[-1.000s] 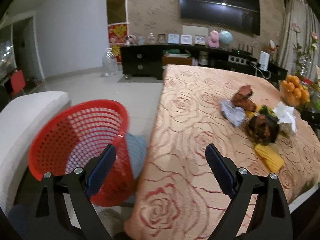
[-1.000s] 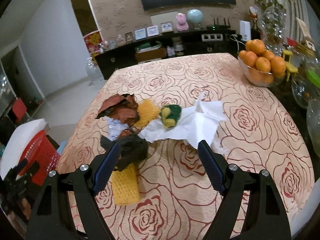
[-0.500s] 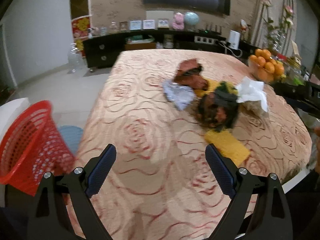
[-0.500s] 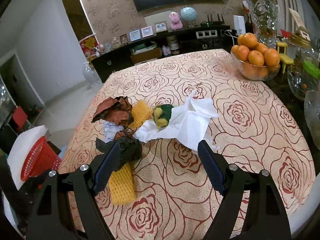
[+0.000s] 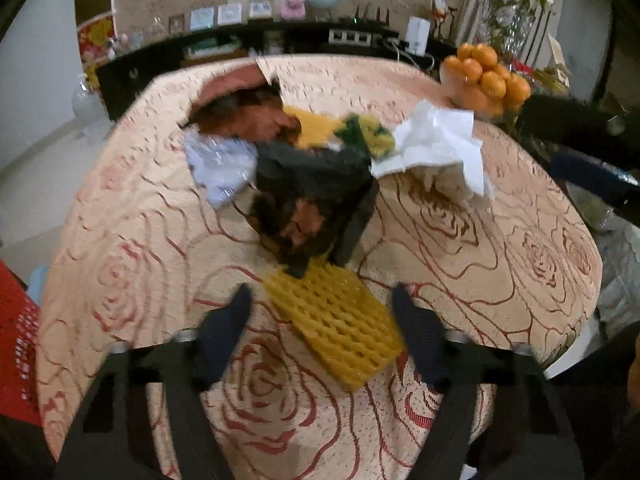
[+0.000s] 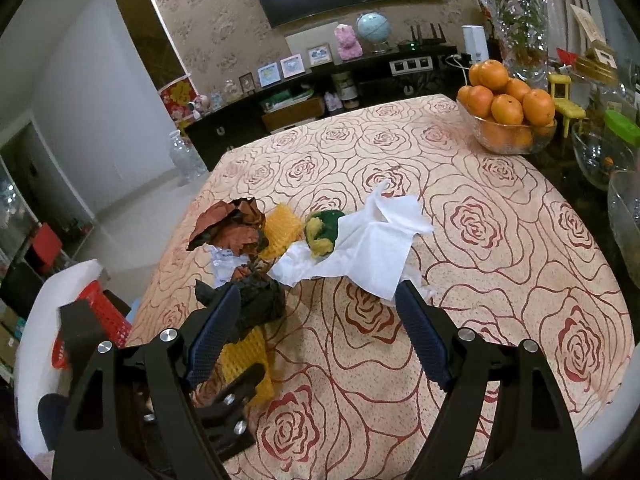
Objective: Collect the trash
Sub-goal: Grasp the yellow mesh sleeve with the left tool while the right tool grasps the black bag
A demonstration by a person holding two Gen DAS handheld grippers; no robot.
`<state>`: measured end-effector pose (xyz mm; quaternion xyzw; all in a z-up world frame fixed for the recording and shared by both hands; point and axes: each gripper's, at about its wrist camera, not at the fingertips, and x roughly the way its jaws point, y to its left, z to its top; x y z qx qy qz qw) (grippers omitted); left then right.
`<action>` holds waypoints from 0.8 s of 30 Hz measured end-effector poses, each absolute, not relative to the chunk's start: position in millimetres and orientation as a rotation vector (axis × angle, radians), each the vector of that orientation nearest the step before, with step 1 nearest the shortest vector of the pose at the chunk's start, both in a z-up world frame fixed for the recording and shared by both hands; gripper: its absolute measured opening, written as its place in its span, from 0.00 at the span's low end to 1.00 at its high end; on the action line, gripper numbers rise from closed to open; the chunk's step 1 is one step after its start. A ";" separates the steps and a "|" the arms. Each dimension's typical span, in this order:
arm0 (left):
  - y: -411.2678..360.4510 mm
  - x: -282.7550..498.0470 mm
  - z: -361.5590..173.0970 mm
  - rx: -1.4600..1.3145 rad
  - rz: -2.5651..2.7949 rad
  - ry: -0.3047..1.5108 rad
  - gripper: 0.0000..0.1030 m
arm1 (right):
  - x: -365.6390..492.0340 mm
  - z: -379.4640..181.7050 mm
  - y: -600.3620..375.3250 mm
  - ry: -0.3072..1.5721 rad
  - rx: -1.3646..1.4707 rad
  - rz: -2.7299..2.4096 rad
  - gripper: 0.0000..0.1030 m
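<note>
The left gripper has swung from the red basket to the yellow foam net, jaws closing around it without gripping yet, the right gripper hangs open, and the whole trash pile remains on the table

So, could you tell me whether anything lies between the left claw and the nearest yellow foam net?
Nothing visible does. The yellow foam net lies flat on the tablecloth between the closing fingers of the left claw; the dark wrapper only overlaps its far end.
</note>
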<state>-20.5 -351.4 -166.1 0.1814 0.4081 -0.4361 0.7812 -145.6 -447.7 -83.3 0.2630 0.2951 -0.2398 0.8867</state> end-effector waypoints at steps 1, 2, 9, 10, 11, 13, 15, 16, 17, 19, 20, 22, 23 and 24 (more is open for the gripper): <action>-351.5 -19.8 -168.5 0.390 -0.944 0.890 0.53 | -146.1 -83.4 -447.6 0.613 0.547 -0.496 0.75; -351.3 -19.7 -169.9 0.380 -0.947 0.890 0.53 | -146.0 -83.3 -447.3 0.613 0.547 -0.494 0.75; -340.8 -22.1 -167.5 0.361 -0.976 0.868 0.24 | -144.3 -84.3 -446.8 0.619 0.544 -0.493 0.75; -338.8 -21.6 -167.4 0.357 -0.975 0.868 0.22 | -143.7 -84.6 -446.6 0.620 0.544 -0.493 0.75; -335.9 -20.8 -167.4 0.351 -0.975 0.867 0.18 | -142.9 -85.2 -446.8 0.622 0.542 -0.493 0.75; -329.2 -18.4 -167.4 0.332 -0.979 0.876 0.16 | -140.4 -86.4 -445.9 0.627 0.539 -0.493 0.75; -321.5 -15.7 -166.5 0.319 -0.979 0.882 0.13 | -139.7 -88.1 -446.3 0.629 0.538 -0.489 0.75; -317.8 -14.6 -166.0 0.315 -0.977 0.883 0.12 | -138.2 -88.8 -445.7 0.631 0.537 -0.486 0.75; -314.1 -13.3 -165.4 0.312 -0.973 0.883 0.12 | -137.4 -89.6 -446.3 0.631 0.536 -0.484 0.75; -305.3 -9.6 -162.8 0.304 -0.959 0.875 0.12 | -134.9 -90.5 -445.4 0.632 0.533 -0.481 0.75; -299.0 -6.6 -160.3 0.298 -0.946 0.867 0.12 | -134.1 -90.6 -445.4 0.631 0.532 -0.478 0.75; -291.3 -2.3 -155.9 0.284 -0.929 0.856 0.12 | -130.7 -91.5 -444.4 0.630 0.528 -0.469 0.75; -286.7 0.7 -153.1 0.277 -0.919 0.849 0.12 | -127.5 -92.3 -442.7 0.631 0.524 -0.460 0.75; -280.8 3.9 -149.6 0.268 -0.908 0.840 0.12 | -124.9 -93.1 -441.6 0.632 0.520 -0.453 0.75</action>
